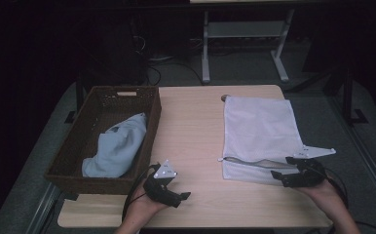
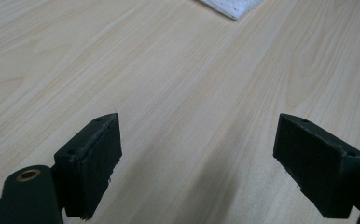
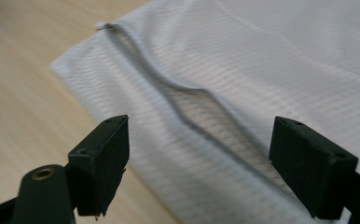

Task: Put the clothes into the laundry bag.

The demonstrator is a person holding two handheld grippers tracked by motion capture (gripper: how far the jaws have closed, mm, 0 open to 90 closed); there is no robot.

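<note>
No text, label, brand, number or sign could be read anywhere in these views. The grey plates on the grippers carried small dark marks, too tiny and blurred to make out, and the white mesh bag (image 1: 256,131) showed no readable print.

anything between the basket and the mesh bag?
Nothing: bare wooden table separates the wicker basket from the white mesh bag in the high view. The left claw sits nearer the person, below that stretch.

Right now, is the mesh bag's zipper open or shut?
Partly open: the zipper gapes along the mesh bag, edges apart.
</note>
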